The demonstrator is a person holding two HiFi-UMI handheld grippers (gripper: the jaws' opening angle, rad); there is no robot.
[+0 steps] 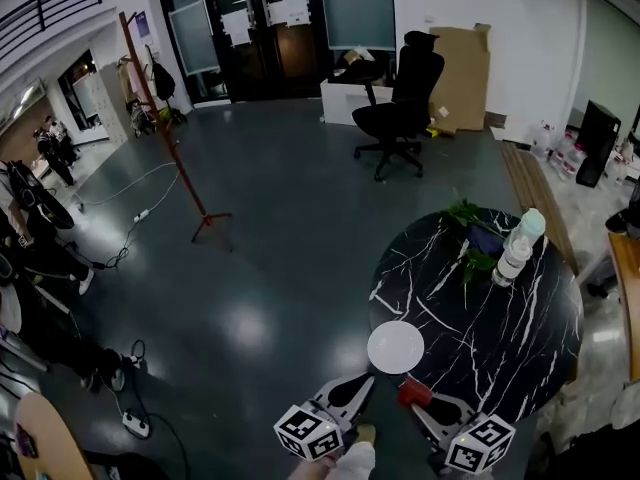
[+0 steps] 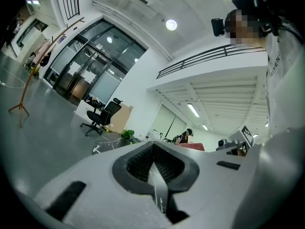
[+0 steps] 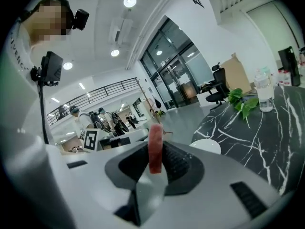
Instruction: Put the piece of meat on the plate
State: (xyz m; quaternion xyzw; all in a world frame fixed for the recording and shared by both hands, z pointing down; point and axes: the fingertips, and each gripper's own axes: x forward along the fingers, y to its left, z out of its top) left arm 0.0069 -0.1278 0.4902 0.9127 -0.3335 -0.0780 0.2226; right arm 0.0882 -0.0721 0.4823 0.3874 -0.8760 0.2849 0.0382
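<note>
My right gripper (image 3: 155, 151) is shut on a red slab of meat (image 3: 155, 146), which stands upright between its pads. In the head view the meat (image 1: 414, 392) hangs over the near edge of the round black marble table (image 1: 520, 338). A small, empty white plate (image 1: 396, 348) lies on the table just beyond the meat, and in the right gripper view this plate (image 3: 206, 146) is a little right of it. My left gripper (image 1: 358, 393) is beside the table's near-left edge, left of the meat. Its jaws (image 2: 152, 146) meet at the tips with nothing between them.
A clear plastic bottle (image 1: 518, 246) and a leafy green plant (image 1: 468, 236) stand at the table's far side. A black office chair (image 1: 400, 103) and a wooden coat stand (image 1: 165, 128) are out on the grey floor. Cables and a power strip (image 1: 135, 423) lie at the left.
</note>
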